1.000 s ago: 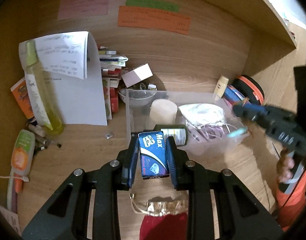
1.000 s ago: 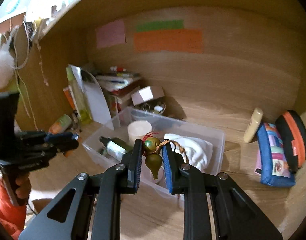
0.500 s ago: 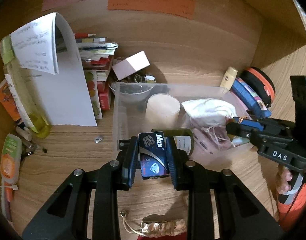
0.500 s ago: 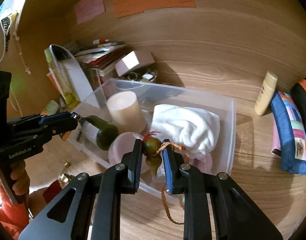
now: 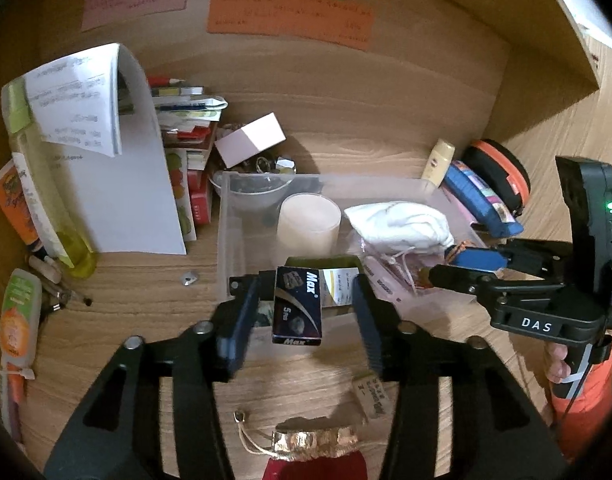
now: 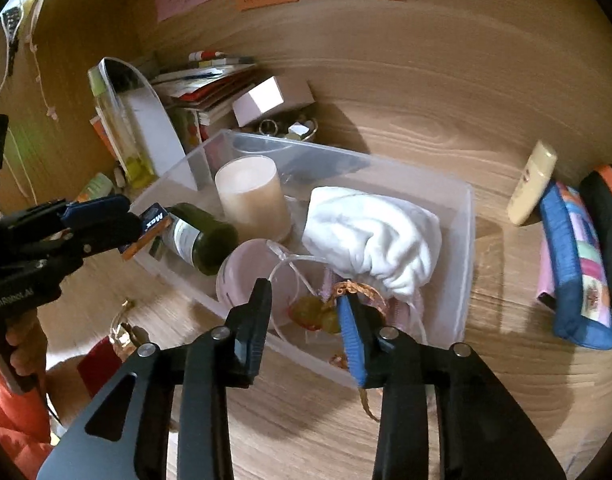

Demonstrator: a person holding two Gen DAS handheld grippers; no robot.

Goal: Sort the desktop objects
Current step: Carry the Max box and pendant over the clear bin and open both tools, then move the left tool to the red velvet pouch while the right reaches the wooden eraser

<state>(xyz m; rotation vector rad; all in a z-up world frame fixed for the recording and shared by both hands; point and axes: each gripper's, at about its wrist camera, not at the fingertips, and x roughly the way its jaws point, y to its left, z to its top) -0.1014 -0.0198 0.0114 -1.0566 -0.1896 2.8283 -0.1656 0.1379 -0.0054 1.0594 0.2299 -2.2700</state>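
My left gripper (image 5: 303,296) hangs over the near left corner of the clear plastic bin (image 5: 225,240), and its jaws are opening. A dark blue "Max" box (image 5: 297,308) stands between them, loose, with a clear gap to the right pad. My right gripper (image 6: 303,292) is over the bin's near side, its jaws also opening. The green gourd charm (image 6: 318,316) lies on the bin floor below them. Its braided orange cord (image 6: 358,289) drapes over the right finger. The bin also holds a candle (image 6: 251,196), a white cloth (image 6: 374,232) and a green bottle (image 6: 201,240).
A bent sheet of paper (image 5: 117,184), a yellow bottle (image 5: 45,184) and stacked stationery crowd the back left. A cream tube (image 6: 532,184), a blue pouch (image 6: 578,264) and an orange-black case stand right of the bin. A red pouch with gold trim (image 5: 314,444) lies in front.
Both grippers' jaws have spread apart. The Max box now stands loose between the left pads. The right gripper sank towards the bin, and the gourd charm left its pads and dropped inside.
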